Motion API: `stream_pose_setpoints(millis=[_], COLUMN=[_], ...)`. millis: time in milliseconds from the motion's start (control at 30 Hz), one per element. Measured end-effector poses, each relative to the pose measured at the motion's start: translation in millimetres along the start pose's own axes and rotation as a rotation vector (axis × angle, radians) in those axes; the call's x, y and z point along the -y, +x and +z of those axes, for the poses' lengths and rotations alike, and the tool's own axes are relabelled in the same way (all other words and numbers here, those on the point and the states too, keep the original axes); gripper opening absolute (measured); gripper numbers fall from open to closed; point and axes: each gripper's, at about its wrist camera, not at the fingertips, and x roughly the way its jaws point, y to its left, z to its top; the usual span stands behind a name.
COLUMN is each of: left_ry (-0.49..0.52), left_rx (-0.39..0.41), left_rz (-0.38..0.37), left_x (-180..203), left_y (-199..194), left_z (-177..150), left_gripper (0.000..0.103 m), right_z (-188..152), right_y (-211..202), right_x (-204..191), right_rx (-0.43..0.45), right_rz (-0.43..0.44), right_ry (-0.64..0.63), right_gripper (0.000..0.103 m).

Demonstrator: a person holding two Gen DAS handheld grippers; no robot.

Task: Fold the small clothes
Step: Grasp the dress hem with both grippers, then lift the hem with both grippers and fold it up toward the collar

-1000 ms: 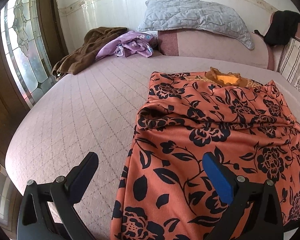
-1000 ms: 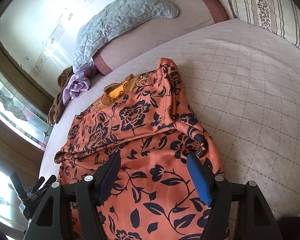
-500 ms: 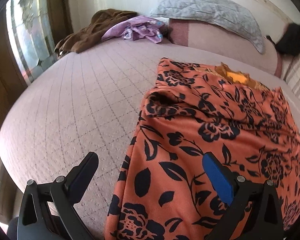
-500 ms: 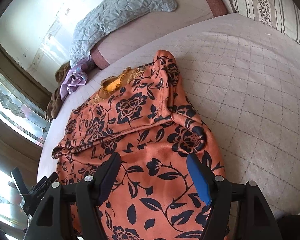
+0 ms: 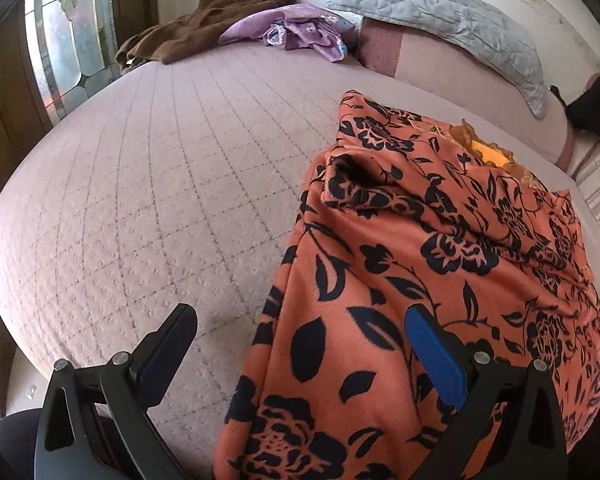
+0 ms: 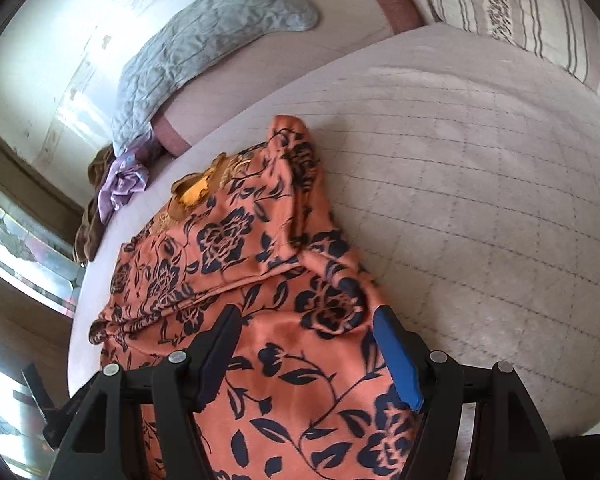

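Garment (image 5: 440,264) on bed (image 5: 148,184), striped pillow (image 6: 512,4) only rightward

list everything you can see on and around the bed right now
dress: 1, orange with black flowers, spread on near side of bed
bedspread: 1, pale pink quilted, covers bed
grey pillow: 1, grey quilted, far end of bed
brown cloth: 1, brown, far corner by window
purple cloth: 1, purple, beside brown cloth
black item: 1, black, far right
striped pillow: 1, white with stripes, far right
window: 1, leaded glass, left of bed
left tongs: 1, black, open over dress edge
right tongs: 1, black, open over dress
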Motion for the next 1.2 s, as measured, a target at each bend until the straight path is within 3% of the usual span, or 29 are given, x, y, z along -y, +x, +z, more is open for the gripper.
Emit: stream_pose_setpoints(millis=[133,200,267,333,367,433,533,600,633,667,700,733,833,1000,1167,1200], left_ry=[0.045,0.023,0.004,-0.021,-0.03,-0.038,-0.043,-0.022,-0.005,0.009,0.011,0.0,-0.03,-0.017,-0.025,-0.022], left_rx=[0.001,-0.03,-0.032,-0.054,-0.064,-0.083,-0.093,-0.101,-0.101,-0.102,-0.111,-0.126,-0.145,-0.123,-0.003,-0.008], left_rz=[-0.044,-0.093,-0.112,-0.16,-0.18,-0.202,-0.214,-0.194,-0.185,-0.181,-0.188,-0.211,-0.253,-0.299,-0.311,-0.303], left_x=[-12.8,-23.2,-31.1,-36.1,-36.8,-35.2,-29.7,-22.4,-19.2,-16.9,-17.2,-18.7,-19.9,-15.2,-13.6,-12.6], left_y=[-11.4,-13.4,-18.9,-21.9,-22.7,-23.7,-22.9,-21.6,-21.3,-21.1,-19.6,-16.9,-13.6,-16.3,-24.3,-20.4], left_z=[-8.7,-15.8,-22.2,-26.8,-29.0,-32.7,-32.1,-30.0,-29.2,-28.6,-28.0,-26.6,-21.0,3.9,52.0,55.7], left_gripper=[0.081,0.071,0.058,0.05,0.049,0.05,0.063,0.063,0.051,0.026,0.015,0.011,0.009,0.009,0.01,0.012], right_z=[-6.9,-16.7,-27.2,-39.3,-45.4,-58.8,-73.3,-73.9,-72.8,-71.5,-70.2,-69.2,-64.6,-37.3,10.5,18.5], right_y=[-4.4,-1.4,-6.6,-10.7,-10.3,-11.1,-7.5,-5.8,-5.9,-6.1,-6.8,-7.4,-11.1,-26.7,-20.5,-16.5], right_x=[21.5,36.6,39.5,34.4,30.7,15.7,-4.9,-8.8,-10.3,-11.6,-13.0,-14.4,-23.6,-30.7,-16.6,-9.9], right_rx=[-0.042,-0.135,-0.169,-0.228,-0.254,-0.251,-0.241,-0.228,-0.225,-0.222,-0.214,-0.208,-0.172,-0.039,0.062,0.067], right_rz=[-0.018,0.015,0.033,0.109,0.126,0.065,-0.025,-0.063,-0.066,-0.056,-0.047,-0.041,0.006,0.153,0.212,0.212], right_ry=[-0.044,-0.034,-0.063,-0.087,-0.098,-0.197,-0.309,-0.333,-0.334,-0.325,-0.318,-0.315,-0.321,-0.26,-0.089,-0.043], right_gripper=[0.071,0.065,0.061,0.056,0.056,0.052,0.035,0.019,0.015,0.01,0.01,0.009,0.009,0.007,0.007,0.007])
